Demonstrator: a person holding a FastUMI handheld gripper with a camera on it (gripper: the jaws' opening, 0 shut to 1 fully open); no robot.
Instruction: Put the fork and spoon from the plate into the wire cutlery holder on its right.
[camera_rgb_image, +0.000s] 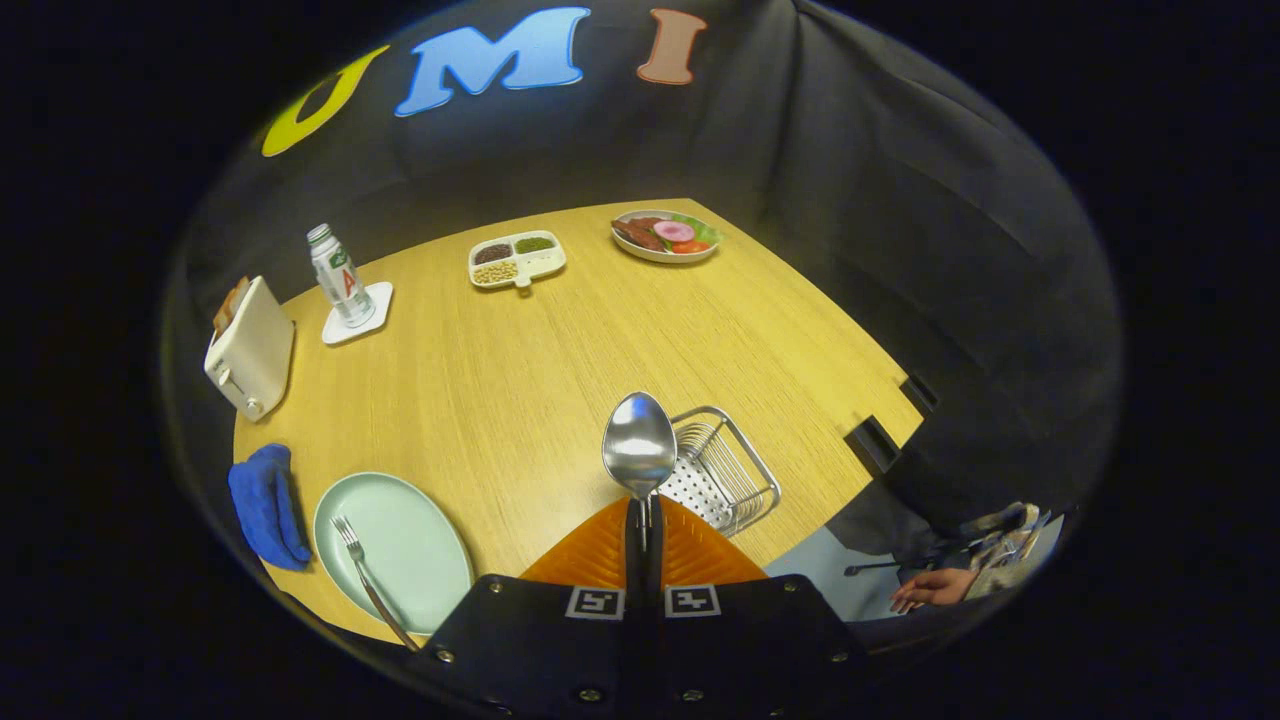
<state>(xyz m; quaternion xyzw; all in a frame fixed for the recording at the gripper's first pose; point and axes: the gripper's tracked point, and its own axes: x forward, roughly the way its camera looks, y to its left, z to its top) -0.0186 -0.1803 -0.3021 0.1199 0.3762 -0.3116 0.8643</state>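
My gripper (643, 520) is shut on the handle of a silver spoon (639, 445), whose bowl sticks out ahead of the fingertips, lifted above the wooden table. Just right of the spoon, partly behind its bowl, stands the wire cutlery holder (728, 470) with a perforated bottom. To the left of the fingers lies the pale green plate (405, 530), and a silver fork (362, 570) rests on its left part, tines pointing away from me.
A blue cloth (265, 505) lies left of the plate. Further back are a white toaster (250, 345), a bottle (340, 275) on a white coaster, a divided snack tray (516, 258) and a plate of food (666, 236). A person's hand (925, 590) shows beyond the table's right edge.
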